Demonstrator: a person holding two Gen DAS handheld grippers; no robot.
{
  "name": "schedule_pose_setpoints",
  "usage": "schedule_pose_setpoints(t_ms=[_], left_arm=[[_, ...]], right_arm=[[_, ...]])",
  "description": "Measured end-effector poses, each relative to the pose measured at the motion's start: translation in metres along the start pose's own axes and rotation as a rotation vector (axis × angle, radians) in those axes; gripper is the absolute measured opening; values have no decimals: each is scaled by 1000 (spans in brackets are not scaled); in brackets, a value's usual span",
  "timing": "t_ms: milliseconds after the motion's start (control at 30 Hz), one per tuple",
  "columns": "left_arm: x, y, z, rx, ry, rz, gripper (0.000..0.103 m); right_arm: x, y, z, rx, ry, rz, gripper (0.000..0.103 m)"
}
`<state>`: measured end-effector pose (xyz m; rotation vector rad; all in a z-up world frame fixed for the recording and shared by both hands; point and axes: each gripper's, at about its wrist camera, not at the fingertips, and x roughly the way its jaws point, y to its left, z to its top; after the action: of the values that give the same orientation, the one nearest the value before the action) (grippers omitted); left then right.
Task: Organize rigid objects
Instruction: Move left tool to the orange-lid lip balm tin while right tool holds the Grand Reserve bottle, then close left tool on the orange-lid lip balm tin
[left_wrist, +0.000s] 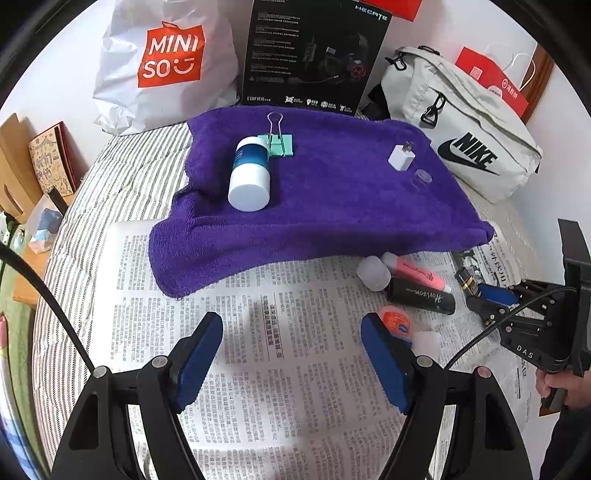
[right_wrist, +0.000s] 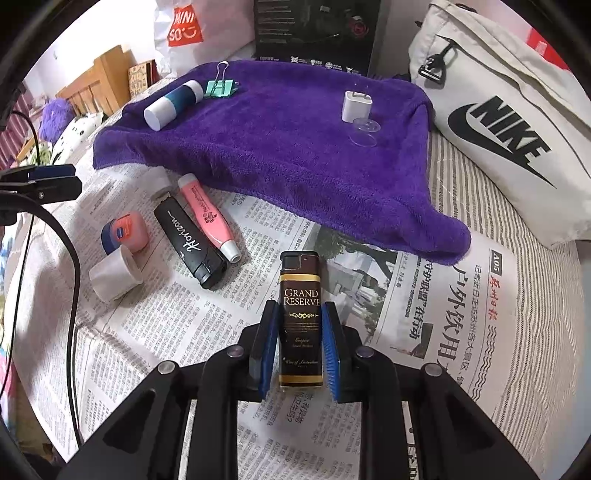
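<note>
My right gripper (right_wrist: 300, 314) is shut on a brown "Grand Reserve" lighter (right_wrist: 300, 306), held over the newspaper (right_wrist: 424, 314); it shows in the left wrist view (left_wrist: 491, 293) at the right. On the newspaper lie a black Horizon lighter (right_wrist: 190, 243), a pink tube (right_wrist: 208, 218), a small Vaseline jar (right_wrist: 125, 232) and a white cap (right_wrist: 112, 275). A white-and-blue bottle (left_wrist: 249, 173), a green binder clip (left_wrist: 279, 142), a white charger plug (left_wrist: 400, 157) and a clear suction cup (left_wrist: 422, 178) rest on the purple towel (left_wrist: 332, 206). My left gripper (left_wrist: 291, 325) is open and empty above the newspaper.
A white Nike bag (left_wrist: 461, 129) lies at the right, a black Edifier box (left_wrist: 314, 55) and a Miniso bag (left_wrist: 166, 66) stand behind the towel. A red paper bag (left_wrist: 495, 81) is at the far right. The striped bed sheet (left_wrist: 122, 177) lies underneath.
</note>
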<state>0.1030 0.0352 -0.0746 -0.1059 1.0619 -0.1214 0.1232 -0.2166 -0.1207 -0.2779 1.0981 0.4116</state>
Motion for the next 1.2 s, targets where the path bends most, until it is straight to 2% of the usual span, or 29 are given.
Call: schedule_pose_setpoints(t_ms=[33,133,167,333,533,733,800,833,967,1200], left_arm=[[0,0,0,-8,-4,-3,75],[-3,0,0,-6,-9,-20,62],[-4,-1,0,-1,-9,-17,61],[-9,-3,1,14,-11,3,61],[-2,-23,-5,49,7,-47,63],[16,-49,-6,122,44,-42,63],[23,-55,-8,165,58,-2,63],[25,-57,-9,185,60,11,67],[29,-66,-12,252,72,-23,67],[43,-80,-16,311,107,-13,67]], right_arm=[[0,-1,0,0,-1,3,23],[-2,-5,1,24,2,20,23],[-4,-5,1,23,-3,18,23],[-11,-8,2,27,-12,26,23],[-19,-10,-3,24,-16,18,23],[-28,-17,-18,36,-21,10,23],[-30,-21,-23,45,-19,11,23],[-31,-23,-25,48,-19,8,23],[-32,-29,-30,62,-22,13,23],[-30,-29,-30,65,-27,20,23]])
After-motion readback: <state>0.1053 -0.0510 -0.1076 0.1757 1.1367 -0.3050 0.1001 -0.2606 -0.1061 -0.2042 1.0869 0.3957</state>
